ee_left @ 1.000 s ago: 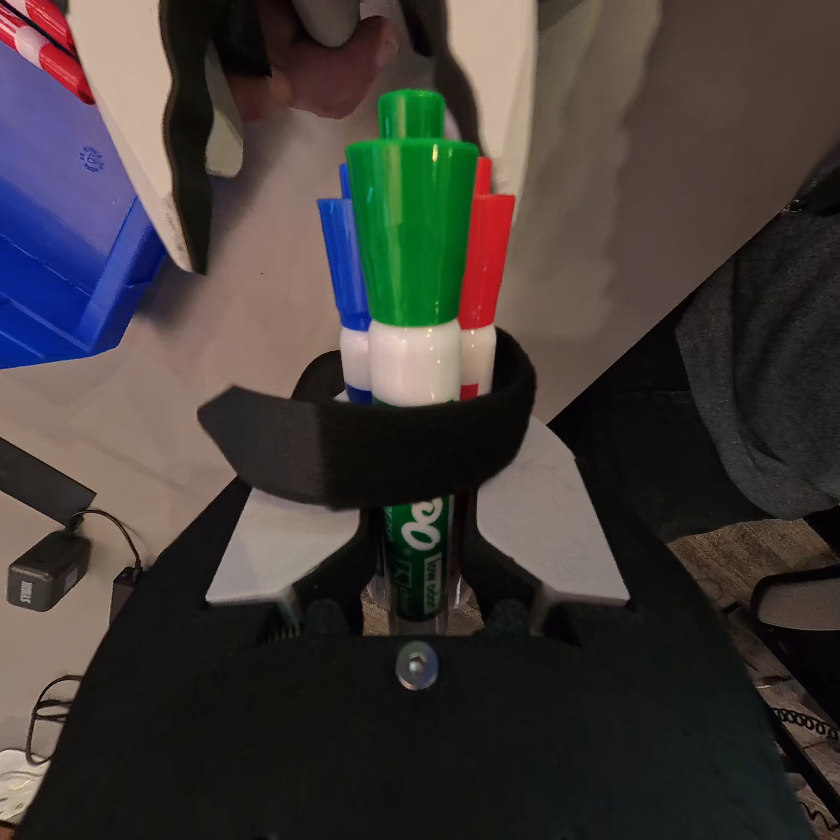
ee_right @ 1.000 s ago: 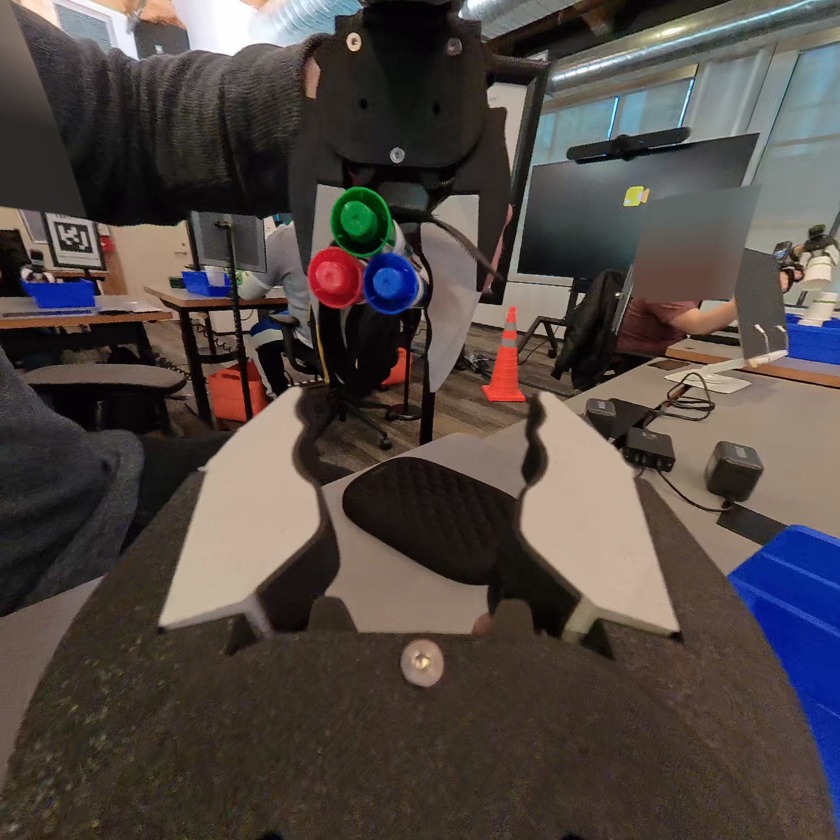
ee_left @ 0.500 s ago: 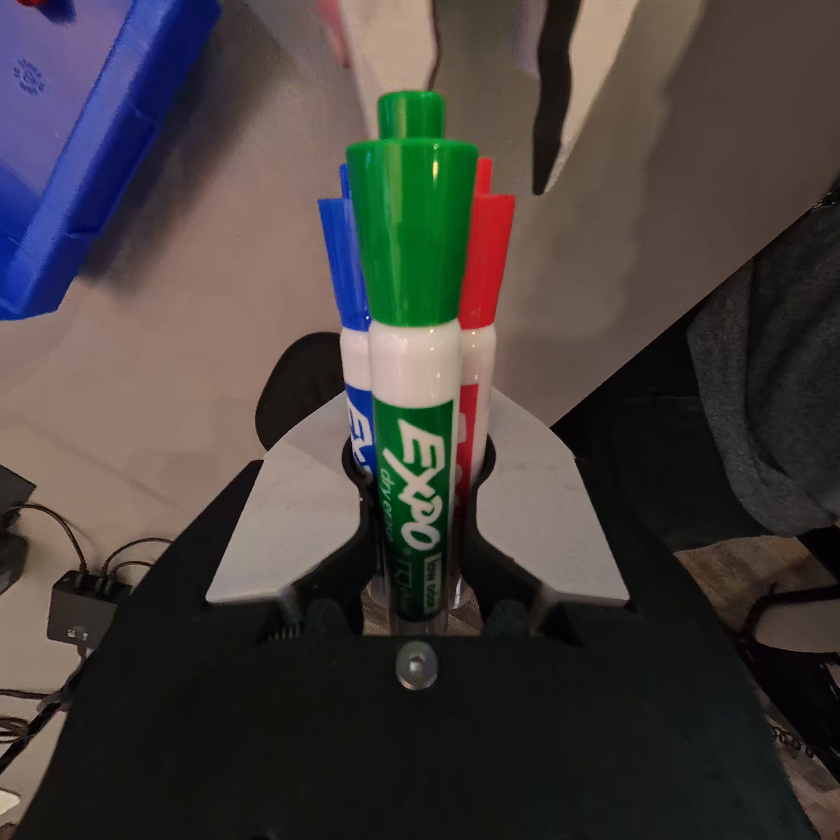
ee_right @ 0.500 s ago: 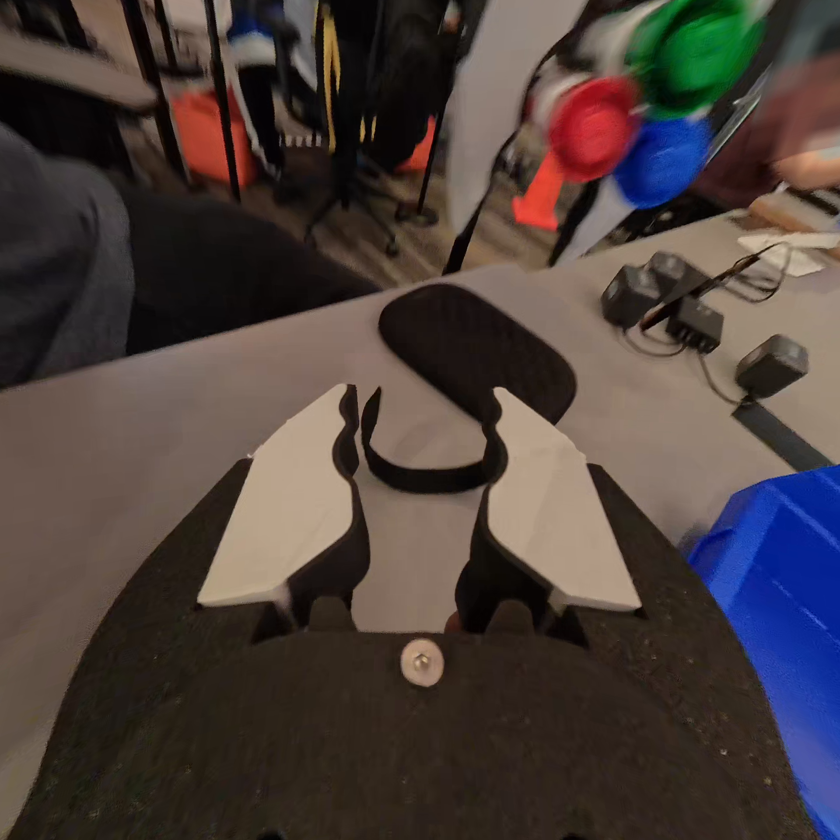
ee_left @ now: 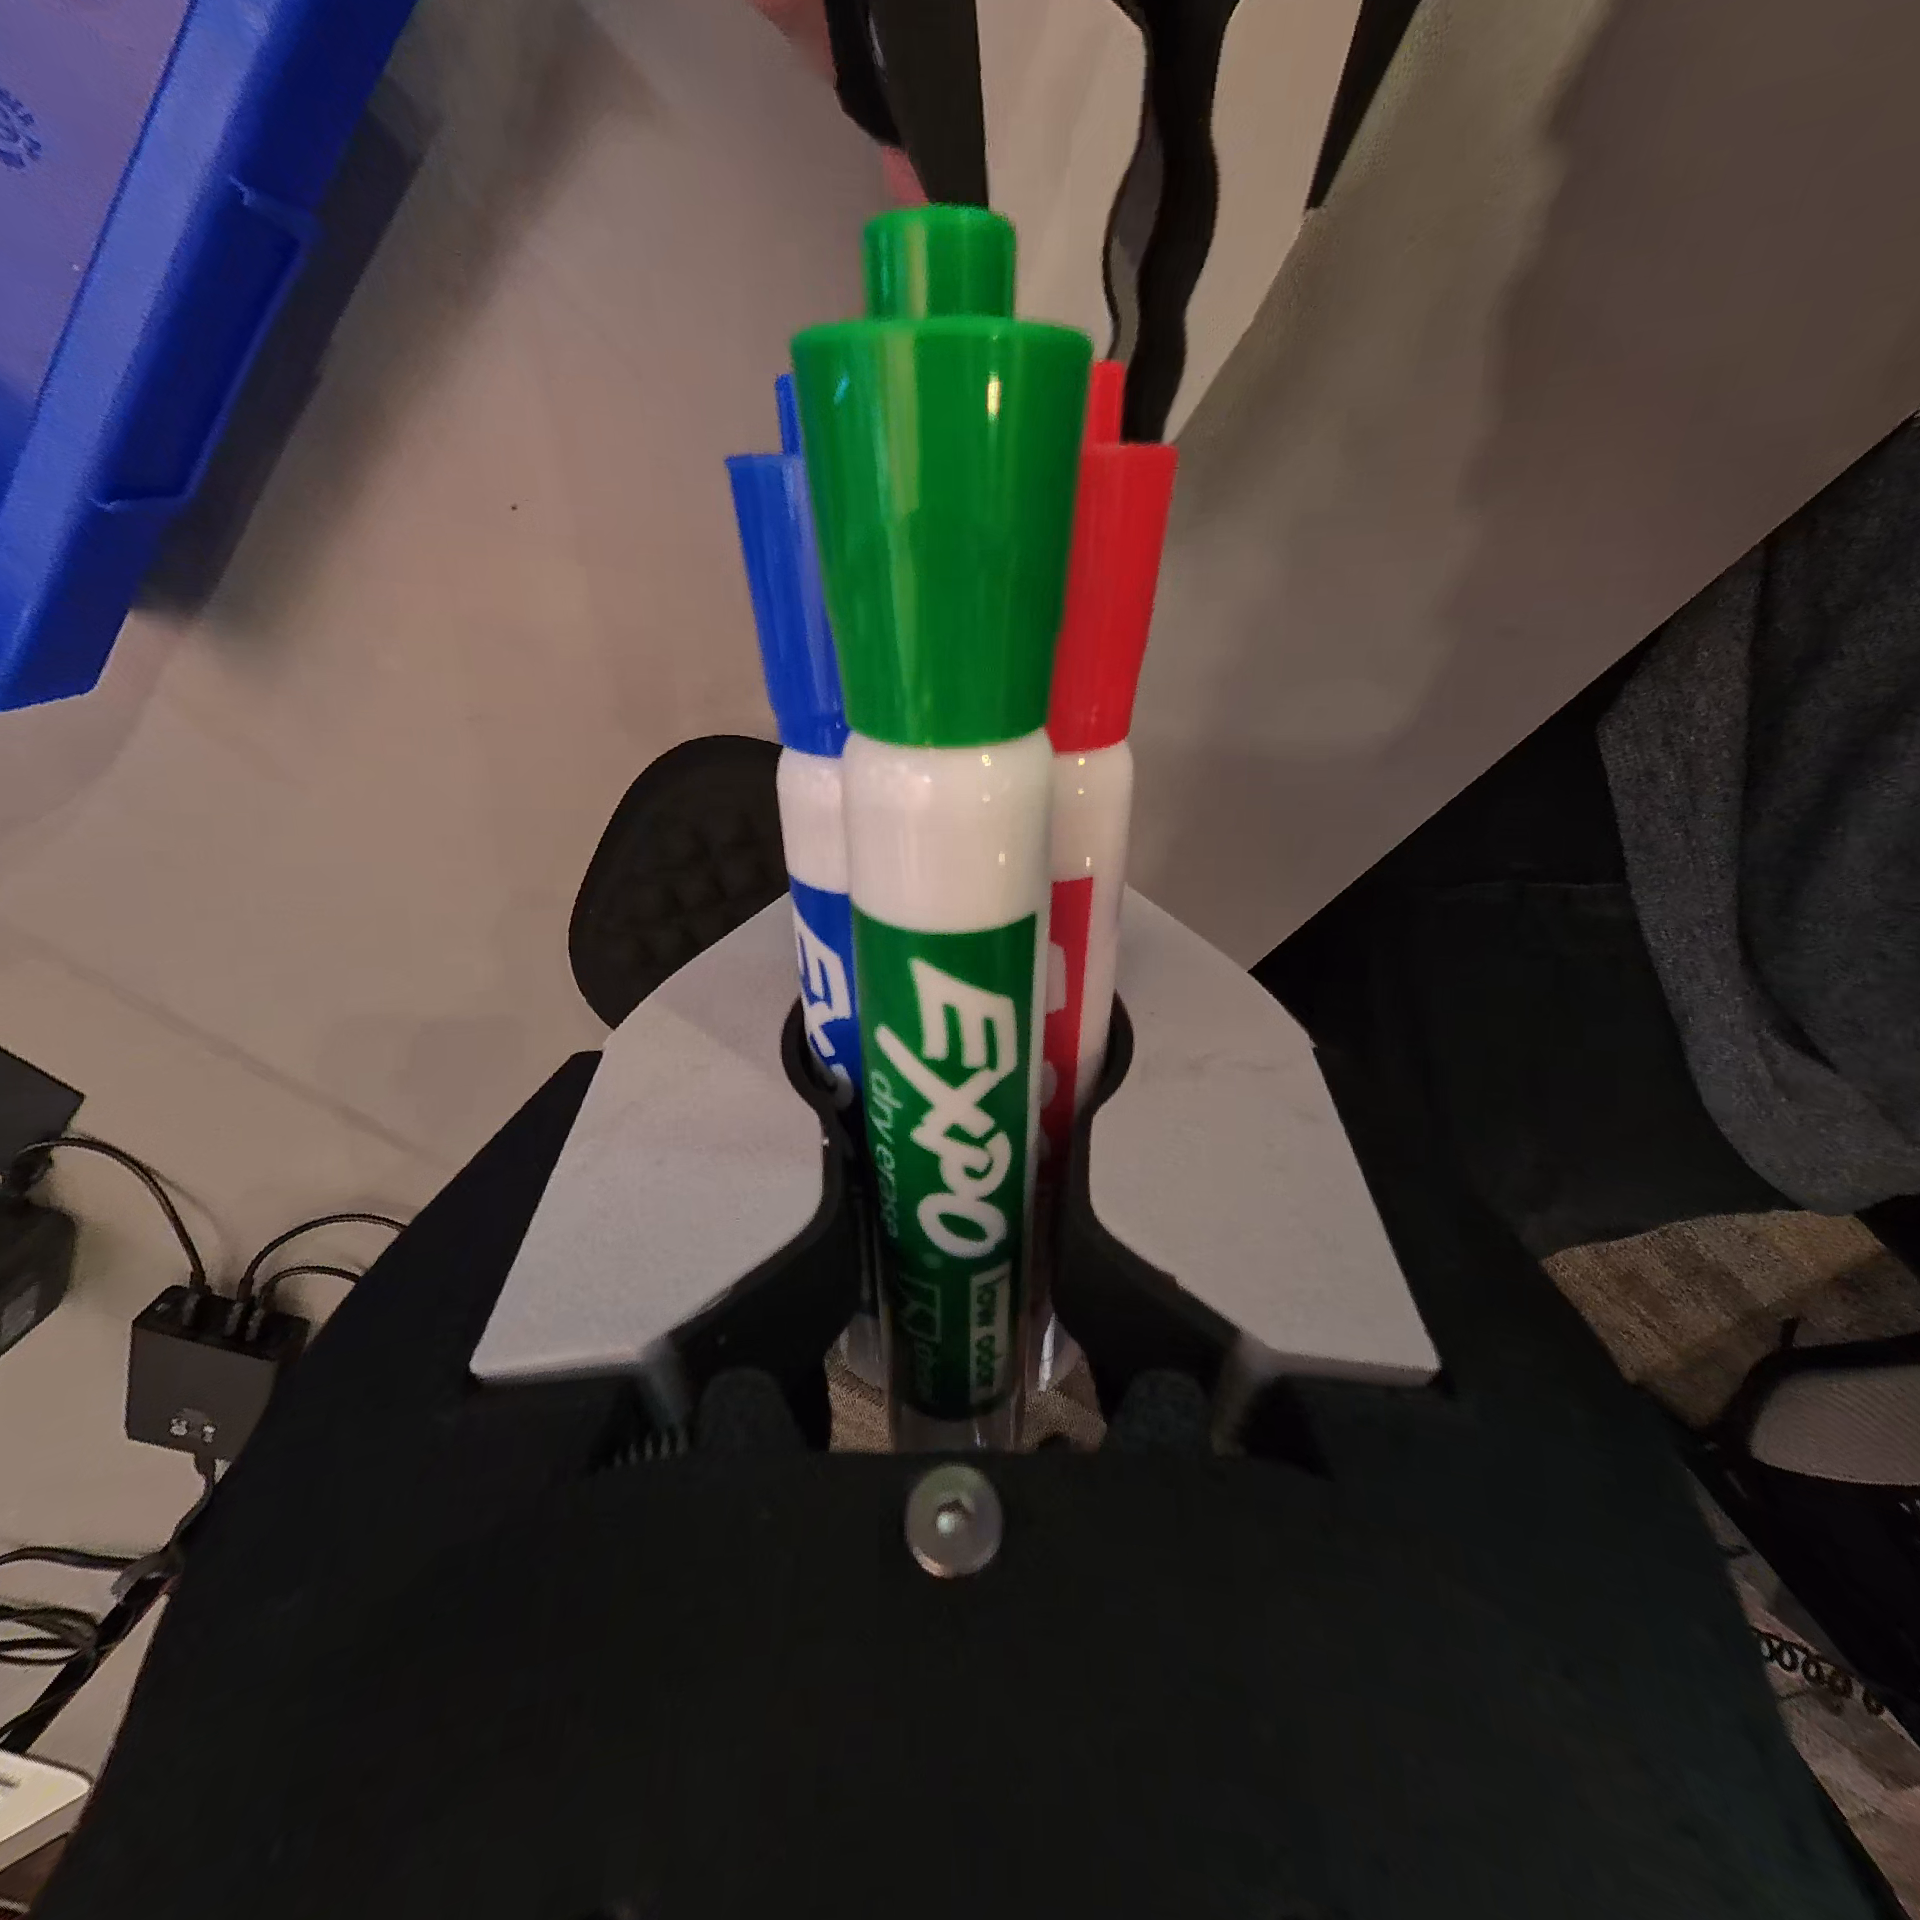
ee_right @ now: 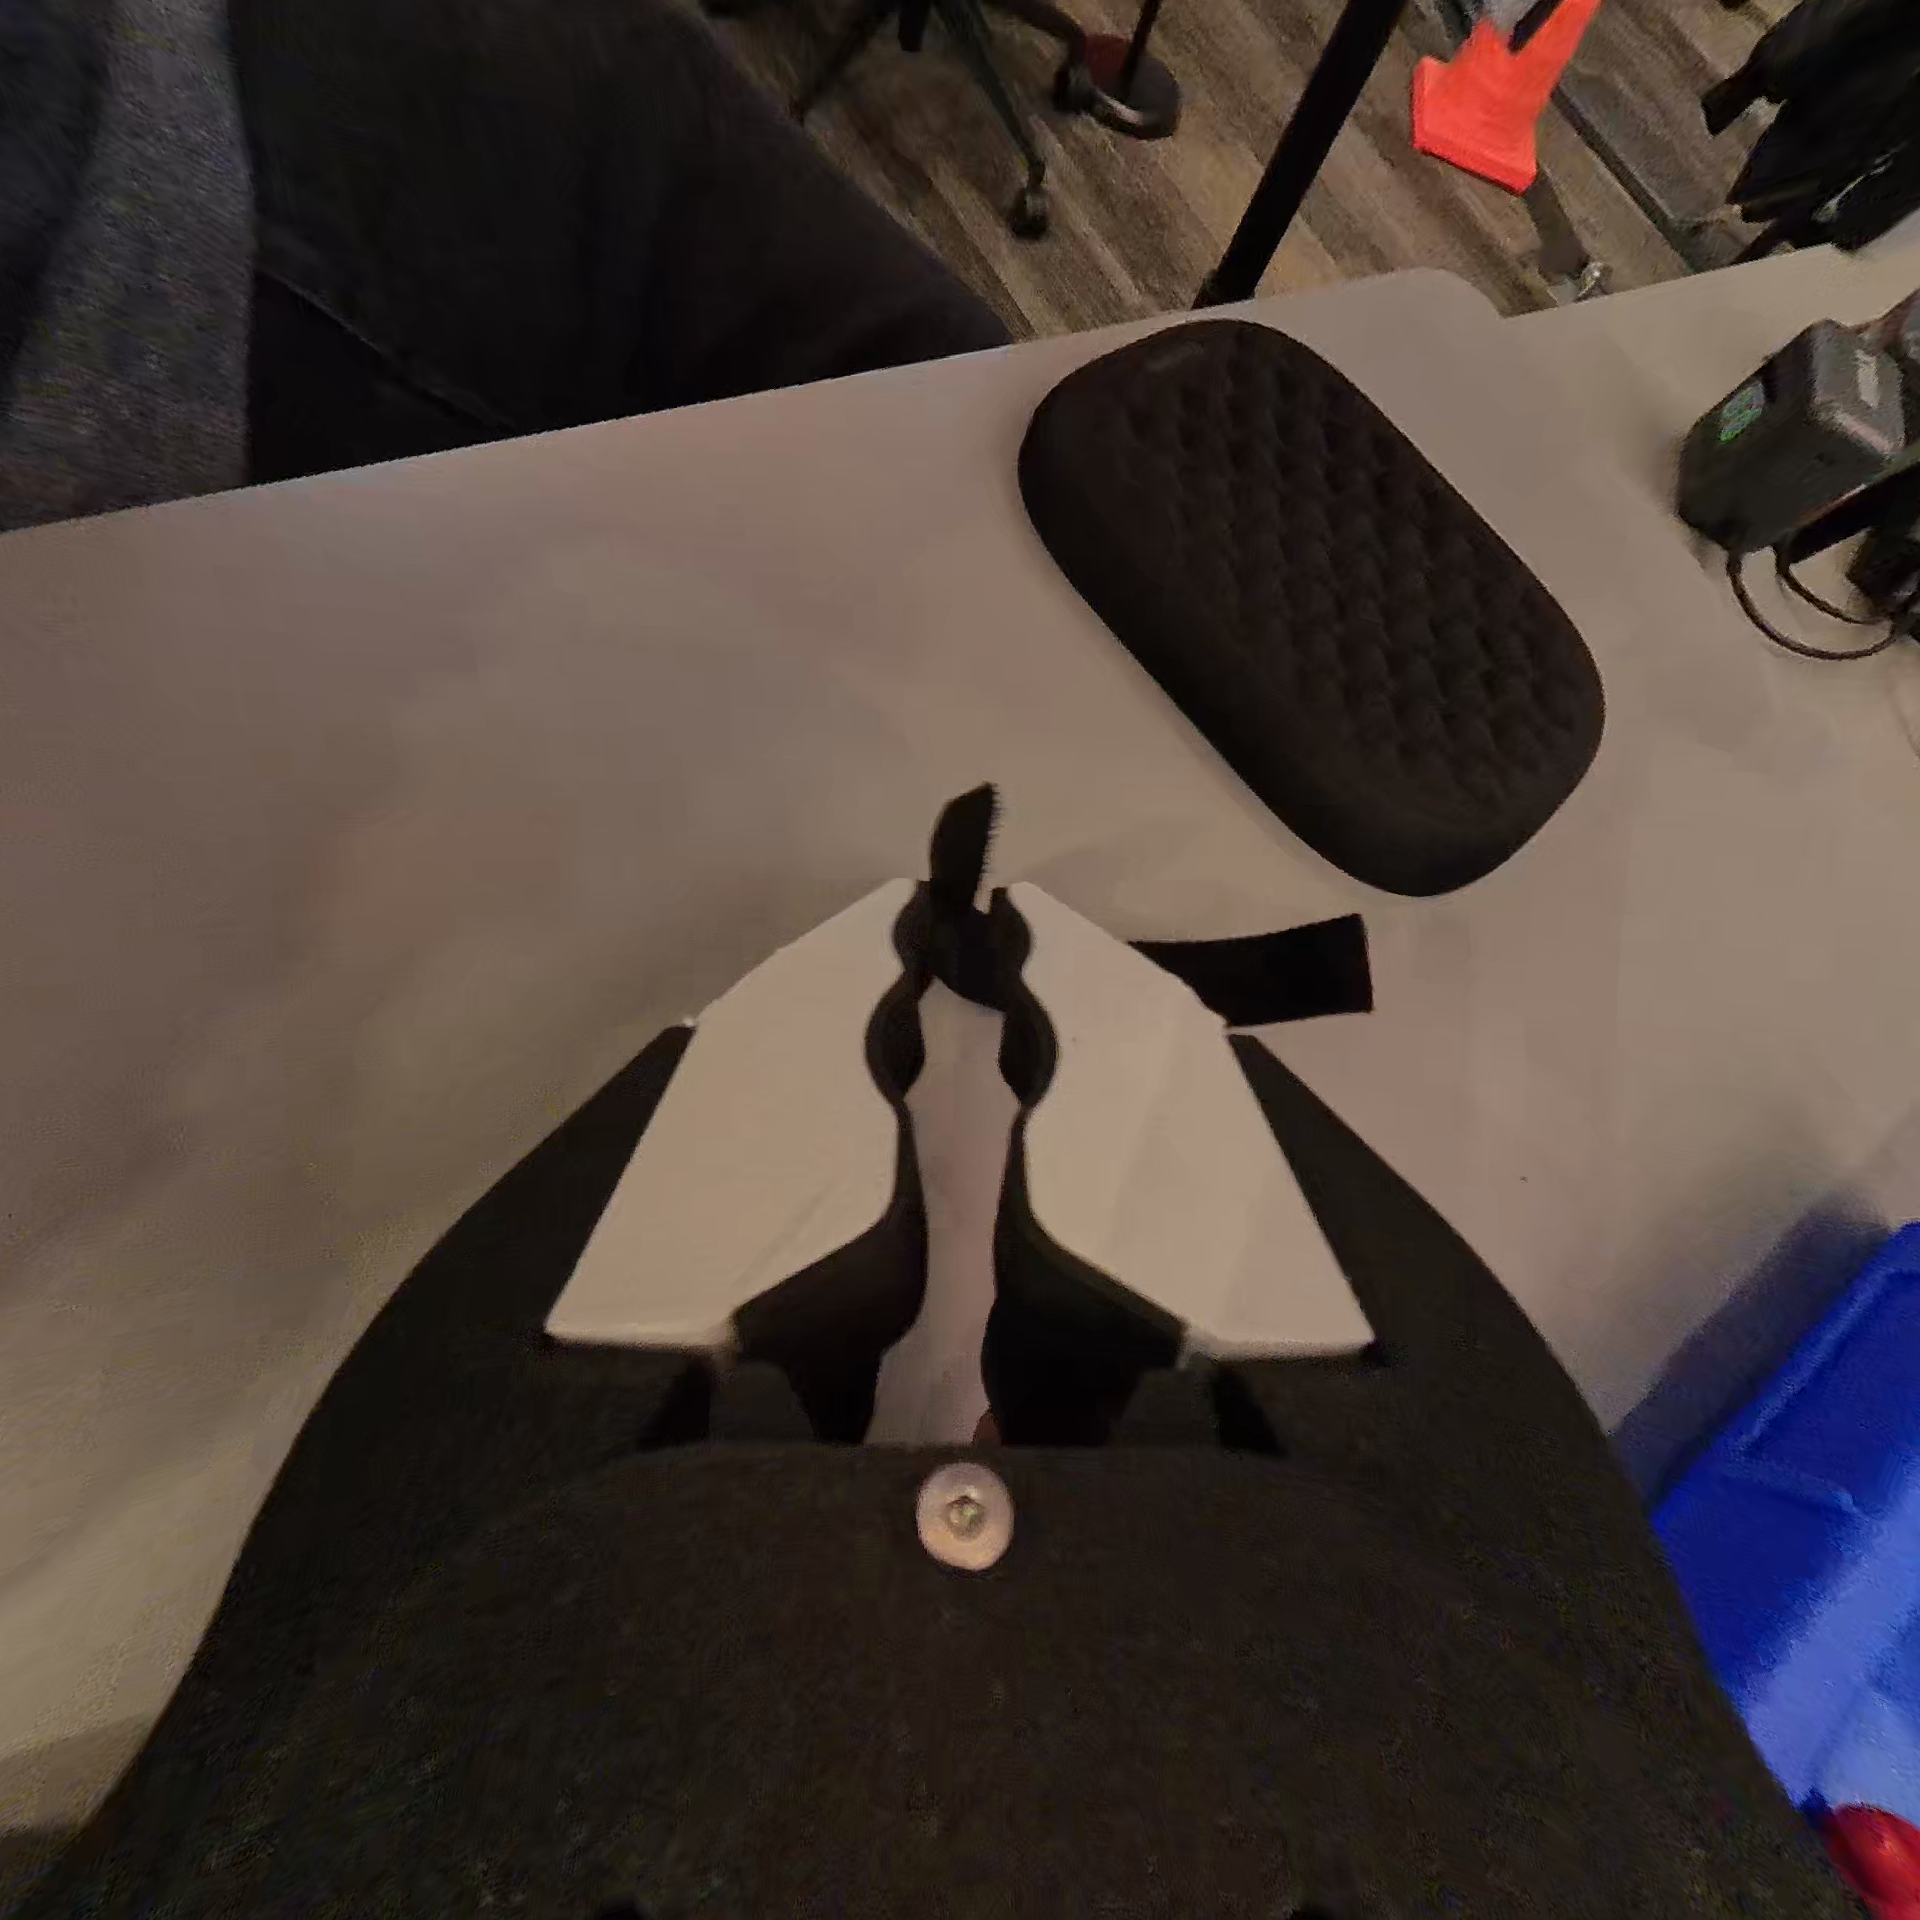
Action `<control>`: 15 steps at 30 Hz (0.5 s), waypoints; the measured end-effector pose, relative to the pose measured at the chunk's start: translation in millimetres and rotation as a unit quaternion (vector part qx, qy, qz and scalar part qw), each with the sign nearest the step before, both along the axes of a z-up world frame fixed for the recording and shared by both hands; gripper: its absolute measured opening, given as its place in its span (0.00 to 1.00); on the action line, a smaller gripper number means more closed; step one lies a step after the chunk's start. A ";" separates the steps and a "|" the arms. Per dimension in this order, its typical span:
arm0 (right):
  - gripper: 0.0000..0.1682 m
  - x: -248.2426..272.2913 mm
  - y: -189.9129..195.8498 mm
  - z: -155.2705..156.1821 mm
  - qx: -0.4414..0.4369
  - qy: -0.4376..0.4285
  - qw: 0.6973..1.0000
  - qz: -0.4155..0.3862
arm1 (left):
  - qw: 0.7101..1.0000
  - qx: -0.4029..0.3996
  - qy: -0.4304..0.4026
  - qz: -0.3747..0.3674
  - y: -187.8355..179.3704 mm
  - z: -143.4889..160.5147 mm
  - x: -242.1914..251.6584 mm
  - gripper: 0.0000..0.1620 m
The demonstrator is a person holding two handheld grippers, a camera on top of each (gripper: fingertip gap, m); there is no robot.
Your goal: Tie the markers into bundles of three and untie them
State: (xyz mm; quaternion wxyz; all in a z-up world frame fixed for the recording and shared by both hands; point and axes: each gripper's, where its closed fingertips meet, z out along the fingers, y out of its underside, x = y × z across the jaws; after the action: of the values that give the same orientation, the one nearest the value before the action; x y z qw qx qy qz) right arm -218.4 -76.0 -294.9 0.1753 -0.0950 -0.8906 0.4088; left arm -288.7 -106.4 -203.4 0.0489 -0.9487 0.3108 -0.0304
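My left gripper is shut on three markers held side by side: a green marker in front, a blue marker at its left and a red marker at its right, caps pointing away. No strap is around them. My right gripper is shut on a black hook-and-loop strap low over the grey table; one strap end sticks up past the fingertips and the other trails out to the right. The right gripper also shows at the top of the left wrist view.
A black padded wrist rest lies on the table beyond the right gripper. A blue bin stands at the right; it also shows in the left wrist view. Black chargers with cables sit at the far right. The table edge and a person's dark clothing lie at the far side. The tips of one gripper are about 15 centimeters away from the tips of the other.
The strap that ringed the markers a second ago is off them. My right gripper went from open, facing the bundle, down to the table and shut on the strap.
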 end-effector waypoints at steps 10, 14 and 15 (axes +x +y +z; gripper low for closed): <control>0.01 18.9 -24.6 159.6 -0.292 0.036 0.953 0.072 | 1.000 -0.006 0.009 -0.010 -2.1 2.1 -0.1 0.26; 0.00 -2.4 -12.4 195.1 -0.373 0.031 0.926 0.037 | 0.999 -0.017 0.013 -0.027 -4.3 3.8 3.2 0.26; 0.00 -7.5 -9.8 199.2 -0.395 0.021 0.918 0.029 | 0.999 -0.019 0.009 -0.032 -4.8 4.3 5.4 0.26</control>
State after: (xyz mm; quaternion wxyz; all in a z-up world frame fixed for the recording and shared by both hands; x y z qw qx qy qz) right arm -225.9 -85.8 -95.7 0.1296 -0.1218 -0.6553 0.7341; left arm -283.3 -111.2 -199.1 0.0266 -0.9394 0.3405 -0.0289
